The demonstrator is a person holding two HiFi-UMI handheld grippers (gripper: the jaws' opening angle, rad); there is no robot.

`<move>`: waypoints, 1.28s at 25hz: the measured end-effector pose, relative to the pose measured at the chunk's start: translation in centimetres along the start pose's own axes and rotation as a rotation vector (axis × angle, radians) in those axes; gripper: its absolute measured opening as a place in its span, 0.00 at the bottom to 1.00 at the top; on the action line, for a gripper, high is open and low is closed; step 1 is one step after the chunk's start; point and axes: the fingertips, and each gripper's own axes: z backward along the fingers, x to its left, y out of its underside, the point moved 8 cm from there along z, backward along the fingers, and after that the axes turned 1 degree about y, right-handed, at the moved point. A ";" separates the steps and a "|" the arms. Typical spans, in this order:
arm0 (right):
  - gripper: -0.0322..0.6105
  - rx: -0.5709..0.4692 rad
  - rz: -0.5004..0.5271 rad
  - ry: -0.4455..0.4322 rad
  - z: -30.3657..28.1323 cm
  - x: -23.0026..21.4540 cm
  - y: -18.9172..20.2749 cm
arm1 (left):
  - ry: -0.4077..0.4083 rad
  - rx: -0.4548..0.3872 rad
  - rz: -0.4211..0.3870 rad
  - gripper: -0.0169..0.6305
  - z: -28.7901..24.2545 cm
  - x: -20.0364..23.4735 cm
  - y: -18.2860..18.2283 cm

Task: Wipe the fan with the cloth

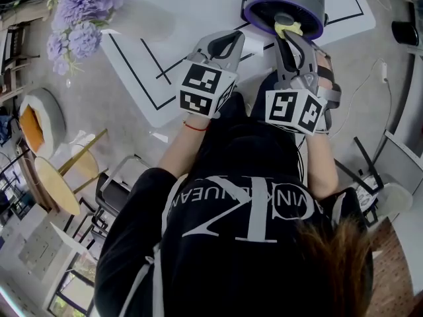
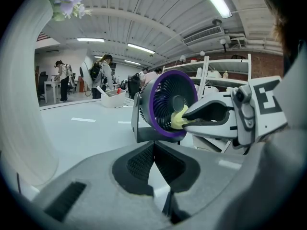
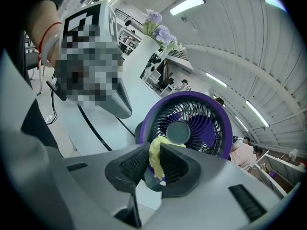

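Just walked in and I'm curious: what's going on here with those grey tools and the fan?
A person holds a gripper in each hand at a white table. The right gripper pinches a yellow cloth and presses it against the front grille of the purple-rimmed fan. The left gripper is shut and empty, hovering near the fan.
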 end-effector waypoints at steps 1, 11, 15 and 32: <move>0.16 -0.005 0.001 -0.006 -0.1 0.1 0.0 | 0.000 0.001 0.001 0.05 0.0 -0.1 0.0; 0.16 -0.047 0.073 0.012 -0.2 1.1 -0.1 | -0.006 0.012 0.014 0.05 0.0 0.0 0.3; 0.19 -0.063 0.121 0.071 0.6 1.4 0.3 | -0.006 0.012 0.027 0.05 0.0 0.1 0.4; 0.26 -0.057 -0.083 0.012 -0.6 0.1 0.5 | -0.008 0.021 0.044 0.05 0.2 0.7 0.8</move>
